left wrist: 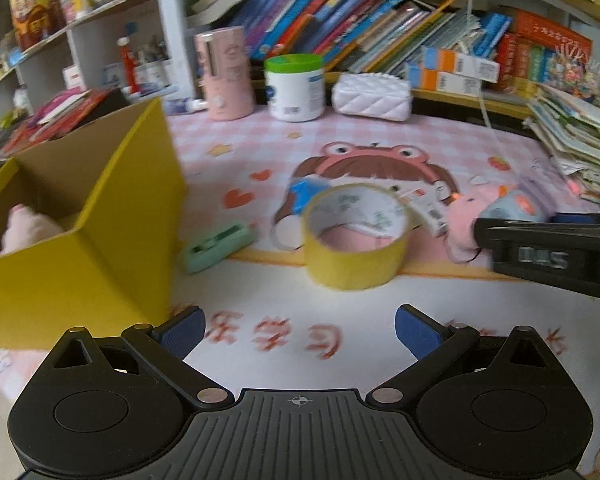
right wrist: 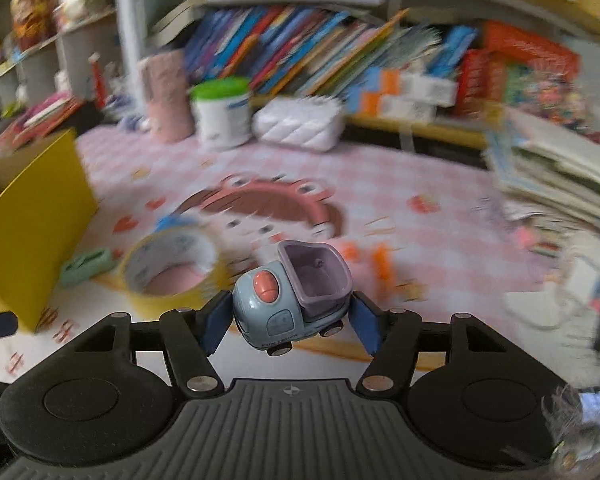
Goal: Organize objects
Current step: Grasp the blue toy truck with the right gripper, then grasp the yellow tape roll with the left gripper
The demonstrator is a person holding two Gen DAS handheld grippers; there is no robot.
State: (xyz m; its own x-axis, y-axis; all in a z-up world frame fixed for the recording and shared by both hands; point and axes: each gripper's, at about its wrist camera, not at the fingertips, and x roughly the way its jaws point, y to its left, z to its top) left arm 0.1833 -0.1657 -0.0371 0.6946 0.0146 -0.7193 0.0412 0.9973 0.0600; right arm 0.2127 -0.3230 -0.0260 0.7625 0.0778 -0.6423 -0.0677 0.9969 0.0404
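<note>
Beside the matt yellow cardboard box (left wrist: 112, 216), the yellow tape roll (left wrist: 354, 236) looks glossy; the small blue plastic toy truck (right wrist: 292, 304) shines smoothly.

The right wrist view is smeared: beyond the right claw (right wrist: 292, 316), the books (right wrist: 300, 52) and mat (right wrist: 420, 168) blur. Left of the left claw (left wrist: 300, 330), the box (left wrist: 80, 240) is cut off, half hiding something pink (left wrist: 28, 228), perhaps a plush.

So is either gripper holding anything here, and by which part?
The right gripper clamps the toy truck by its front and rear ends, lifted off the mat. The left gripper is open and empty.
</note>
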